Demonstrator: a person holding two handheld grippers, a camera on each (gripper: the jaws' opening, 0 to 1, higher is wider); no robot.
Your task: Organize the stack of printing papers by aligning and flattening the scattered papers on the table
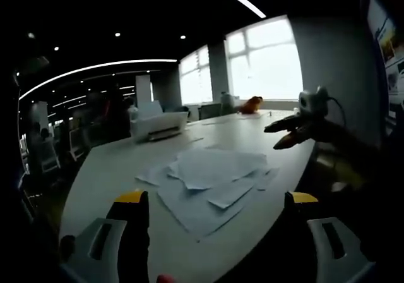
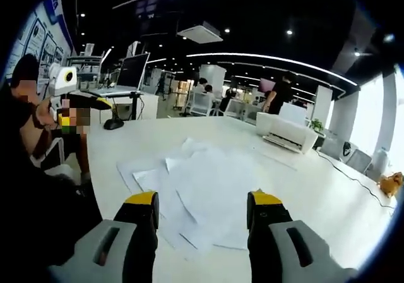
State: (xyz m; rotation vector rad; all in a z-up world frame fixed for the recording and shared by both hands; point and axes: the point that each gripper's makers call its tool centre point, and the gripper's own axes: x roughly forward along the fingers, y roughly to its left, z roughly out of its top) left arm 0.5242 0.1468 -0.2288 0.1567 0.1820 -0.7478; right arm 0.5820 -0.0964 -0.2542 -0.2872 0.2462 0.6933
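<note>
- One long white table (image 1: 113, 169) carries everything in the left gripper view, running from 6 o'clock up toward the bright windows (image 1: 265, 59) at 1 o'clock.
- Many loose papers (image 1: 211, 182) lie fanned and overlapping at the centre of that table, edges pointing different ways; in the right gripper view the same papers (image 2: 202, 191) sit just ahead of the jaws.
- A white printer (image 1: 158, 124) stands on the table at 11 o'clock, well apart from the papers; in the right gripper view it (image 2: 287, 131) is at 2 o'clock.
- The left gripper (image 1: 214, 210) has its yellow-tipped jaws spread wide, released, holding nothing, above the near table edge.
- The right gripper (image 2: 205, 210) is likewise parted and empty, its tips over the near sheets; whether they touch the paper is hard to tell.
- At 3 o'clock in the left gripper view the right gripper (image 1: 295, 130) comes in, raised above the table's far side.
</note>
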